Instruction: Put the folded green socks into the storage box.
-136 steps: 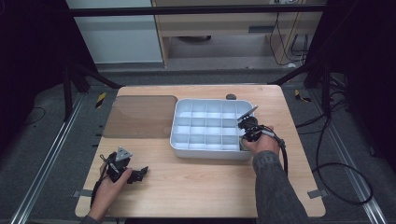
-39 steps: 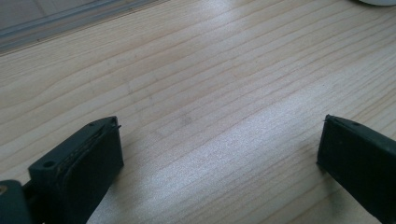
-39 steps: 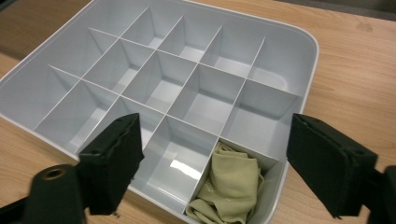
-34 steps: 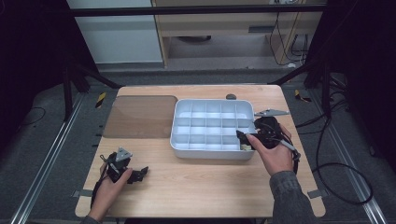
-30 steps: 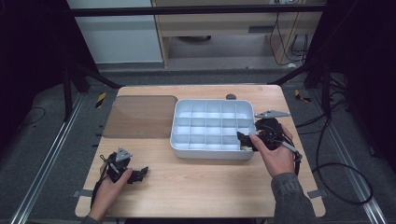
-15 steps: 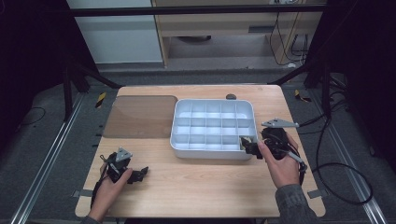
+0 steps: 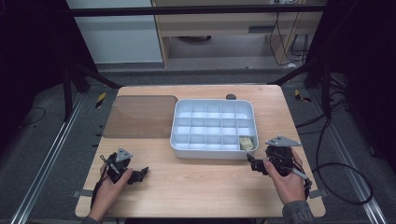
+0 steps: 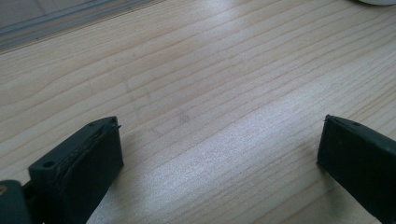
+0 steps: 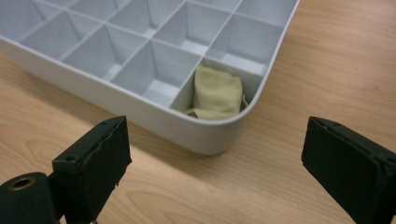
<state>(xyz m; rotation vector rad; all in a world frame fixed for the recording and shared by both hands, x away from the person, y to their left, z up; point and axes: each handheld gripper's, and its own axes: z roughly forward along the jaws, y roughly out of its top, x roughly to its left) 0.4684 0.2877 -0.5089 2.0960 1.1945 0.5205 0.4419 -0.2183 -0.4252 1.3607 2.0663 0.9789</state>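
A wooden counter (image 7: 201, 175) is seen from above, with a person's two forearms coming in from the near edge, each hand holding a black gripper. A white tray (image 7: 214, 148) divided into many small compartments sits at the middle of the counter, and a brown mat (image 7: 137, 116) lies flat just to its left. A folded pale yellow cloth (image 7: 246, 143) lies inside the tray's near right corner compartment; in the right gripper view the cloth (image 9: 217, 95) sits slumped against that rounded corner wall. The right gripper (image 7: 254, 165) rests low at the counter just off that tray corner, apart from it, pointing left and slightly toward the tray, with the right hand (image 7: 287, 179) wrapped around its body and the forearm angled in from the near right edge. Its jaws stand wide apart and hold nothing. The left gripper (image 7: 140, 173) rests on the counter near the near left corner, well apart from the tray, pointing right, with the left hand (image 7: 109, 189) gripping it from behind. Its jaws are also wide apart and empty, with bare wood between them. A small dark round thing (image 7: 230, 97) lies on the counter behind the tray.
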